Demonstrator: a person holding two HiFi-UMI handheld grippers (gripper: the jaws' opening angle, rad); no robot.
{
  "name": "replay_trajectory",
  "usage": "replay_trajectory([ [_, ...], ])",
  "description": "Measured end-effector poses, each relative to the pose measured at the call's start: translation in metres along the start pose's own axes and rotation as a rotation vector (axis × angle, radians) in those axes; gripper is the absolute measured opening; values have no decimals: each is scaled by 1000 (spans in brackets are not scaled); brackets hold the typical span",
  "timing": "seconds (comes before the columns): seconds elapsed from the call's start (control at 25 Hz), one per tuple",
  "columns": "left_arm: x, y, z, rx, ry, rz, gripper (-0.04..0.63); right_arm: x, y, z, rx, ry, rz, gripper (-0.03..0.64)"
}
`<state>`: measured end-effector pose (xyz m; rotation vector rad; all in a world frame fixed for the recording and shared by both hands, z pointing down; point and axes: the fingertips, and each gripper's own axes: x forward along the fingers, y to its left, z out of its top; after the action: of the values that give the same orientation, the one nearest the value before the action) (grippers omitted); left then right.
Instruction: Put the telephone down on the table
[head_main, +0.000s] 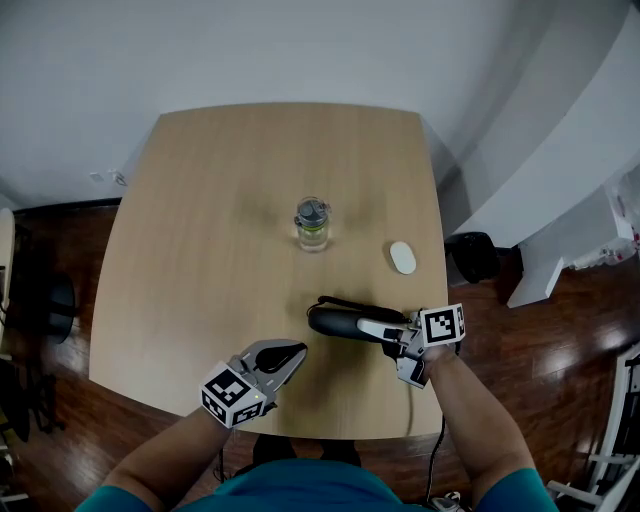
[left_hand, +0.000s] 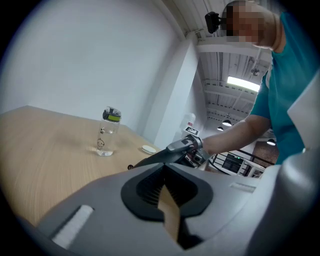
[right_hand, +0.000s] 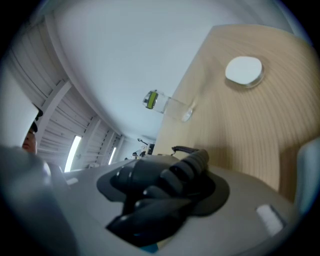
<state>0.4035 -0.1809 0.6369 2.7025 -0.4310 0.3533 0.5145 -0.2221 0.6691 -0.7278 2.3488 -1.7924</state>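
Note:
A black telephone handset (head_main: 335, 320) lies level and low over the front right of the wooden table (head_main: 200, 220). My right gripper (head_main: 378, 328) is shut on its right end. Whether the handset touches the wood I cannot tell. Its coiled cord (head_main: 345, 302) runs along the far side. In the right gripper view the handset (right_hand: 150, 190) fills the space between the jaws, with the cord (right_hand: 182, 149) beyond. My left gripper (head_main: 290, 357) hangs over the table's front edge, left of the handset, shut and holding nothing. In the left gripper view the handset (left_hand: 150, 161) and right gripper (left_hand: 187, 145) lie just ahead.
A clear bottle (head_main: 312, 224) with a green-banded lid stands at the table's middle. A white oval puck (head_main: 402, 257) lies to its right, near the right edge. A white wall and dark wood floor surround the table. A cable hangs off the front edge by my right arm.

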Motion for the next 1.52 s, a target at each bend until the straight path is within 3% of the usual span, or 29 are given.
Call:
replay_trajectory([
  [0.44,-2,2,-4,-7,0,-7,5,9,-24,4,37,56,-36,290],
  [0.56,-5,1,-7,-14,5,-8,5,2,-40,3,62,59,-156,298],
  [0.72,-7,-1,-10,-18,10,-7,5,5,-40,8,27,68,-178,317],
  [1.04,-6,0,-9,-24,7,-3,5,-5,-59,11,-34,85,-351,385],
  [1.28,-4,-2,-8,-20,18,-15,5,-15,-72,23,-96,41,-525,430],
  [1.52,-8,-1,-6,-24,11,-5,5,-25,-80,28,-140,27,-637,462],
])
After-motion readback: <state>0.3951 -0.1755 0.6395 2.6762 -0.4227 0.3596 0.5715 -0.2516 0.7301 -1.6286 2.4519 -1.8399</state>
